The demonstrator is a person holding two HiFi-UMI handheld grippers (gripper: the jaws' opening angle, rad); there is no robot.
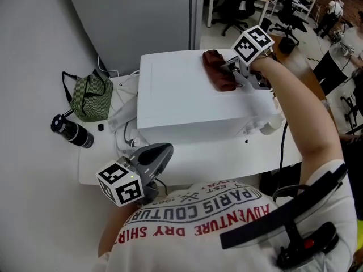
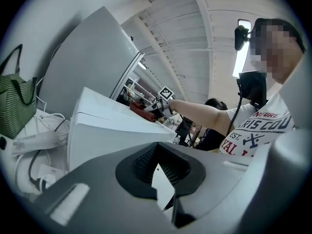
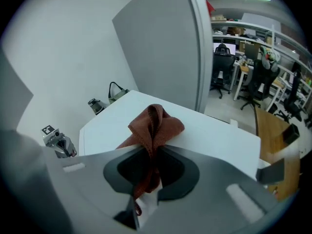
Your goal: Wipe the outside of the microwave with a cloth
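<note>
The right gripper [image 1: 235, 68] was up on the microwave [image 1: 187, 95], its jaws clamped tight on the dark red cloth [image 1: 218, 69]. In the right gripper view the cloth [image 3: 156, 126] was pinched in a fold between the jaws, and the loose end bunched forward onto the white top of the microwave [image 3: 219, 135]. From the head view, the cloth lay at about 1 o'clock on that top panel, near the back right corner, touching the surface.

The left gripper [image 1: 163, 150] was low, at about 6 o'clock from the microwave, over the front edge of the bench [image 1: 93, 169]. Its jaws were together with nothing between them. The left gripper view looked past the jaws [image 2: 157, 147] to the microwave's side [image 2: 102, 135] and the cloth [image 2: 142, 110] on top.

Out at 9 o'clock from the microwave sat a green striped bag [image 1: 91, 98], with a black flask [image 1: 72, 131] lying just in front of it at 8 o'clock. White cables [image 1: 126, 132] trailed between the bag and the microwave.
</note>
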